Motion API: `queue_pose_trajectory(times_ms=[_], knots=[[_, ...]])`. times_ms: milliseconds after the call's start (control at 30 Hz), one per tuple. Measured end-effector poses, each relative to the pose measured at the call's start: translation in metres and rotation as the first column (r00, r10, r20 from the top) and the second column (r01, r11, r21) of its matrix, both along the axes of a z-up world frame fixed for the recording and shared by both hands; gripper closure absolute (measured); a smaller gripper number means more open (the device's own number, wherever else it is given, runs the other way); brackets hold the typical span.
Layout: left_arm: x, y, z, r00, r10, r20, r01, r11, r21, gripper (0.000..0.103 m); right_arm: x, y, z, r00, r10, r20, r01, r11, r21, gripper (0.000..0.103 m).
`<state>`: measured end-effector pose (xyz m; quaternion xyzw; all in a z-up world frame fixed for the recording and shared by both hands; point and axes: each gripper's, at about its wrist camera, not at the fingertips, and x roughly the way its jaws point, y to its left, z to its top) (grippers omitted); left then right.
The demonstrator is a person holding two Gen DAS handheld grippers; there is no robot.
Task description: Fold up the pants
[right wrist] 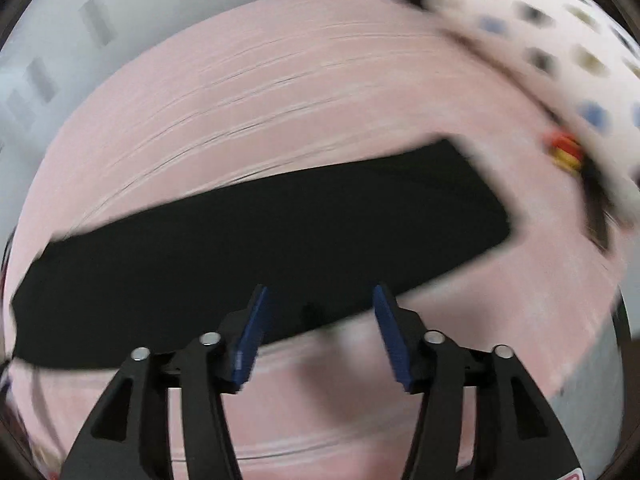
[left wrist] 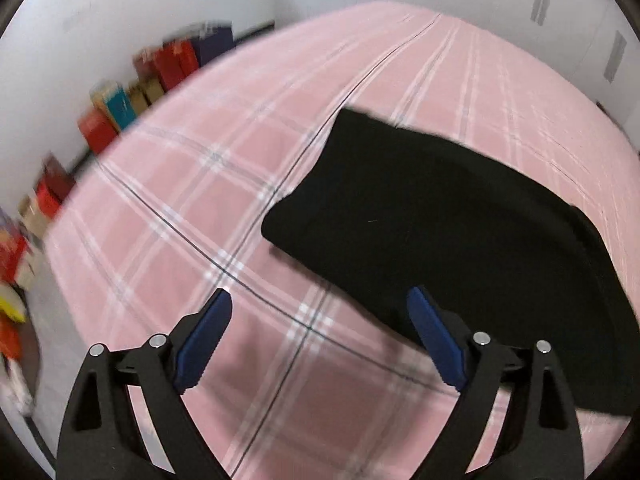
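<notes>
Black pants (left wrist: pixel 420 232) lie folded into a long strip on a pink plaid bed sheet (left wrist: pixel 224 184). In the left wrist view my left gripper (left wrist: pixel 320 300) hovers open over the sheet, just off the near-left edge of the pants, with nothing between its blue pads (left wrist: pixel 204 340). In the blurred right wrist view the pants (right wrist: pixel 260 248) stretch across the frame as a dark band. My right gripper (right wrist: pixel 320 296) is open above their near edge, its blue pads (right wrist: pixel 250 340) apart and empty.
Coloured boxes and bags (left wrist: pixel 120 108) line the floor by the white wall left of the bed. A white spotted pillow or cover (right wrist: pixel 560 40) lies at the upper right of the bed. Grey floor (right wrist: pixel 588 392) shows past the bed's near right edge.
</notes>
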<state>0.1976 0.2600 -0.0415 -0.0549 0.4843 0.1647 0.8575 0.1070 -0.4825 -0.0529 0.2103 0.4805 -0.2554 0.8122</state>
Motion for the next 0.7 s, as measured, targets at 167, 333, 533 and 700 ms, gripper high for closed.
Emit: queue_pose_trajectory(times_ms=[167, 333, 533, 700], knots=[[-0.027, -0.067, 0.025, 0.996, -0.088, 0.022, 0.086, 0.992, 0.09, 0.01, -0.028, -0.07, -0.017, 0.995, -0.098, 0.031, 0.096, 0.995, 0.039, 0.045], [-0.051, -0.126, 0.024, 0.986, -0.164, -0.026, 0.166, 0.981, 0.098, 0.008, -0.022, -0.116, -0.035, 0.99, -0.112, 0.087, 0.099, 0.985, 0.141, 0.045], [-0.063, -0.182, 0.018, 0.97, -0.232, -0.075, 0.239, 0.965, 0.11, 0.008, 0.007, -0.127, -0.05, 0.996, -0.044, 0.072, 0.035, 0.992, 0.124, 0.052], [-0.065, -0.209, 0.017, 0.953, -0.289, -0.097, 0.3, 0.944, 0.14, 0.008, -0.006, -0.126, -0.022, 0.99, -0.004, 0.139, -0.005, 0.998, 0.063, 0.097]])
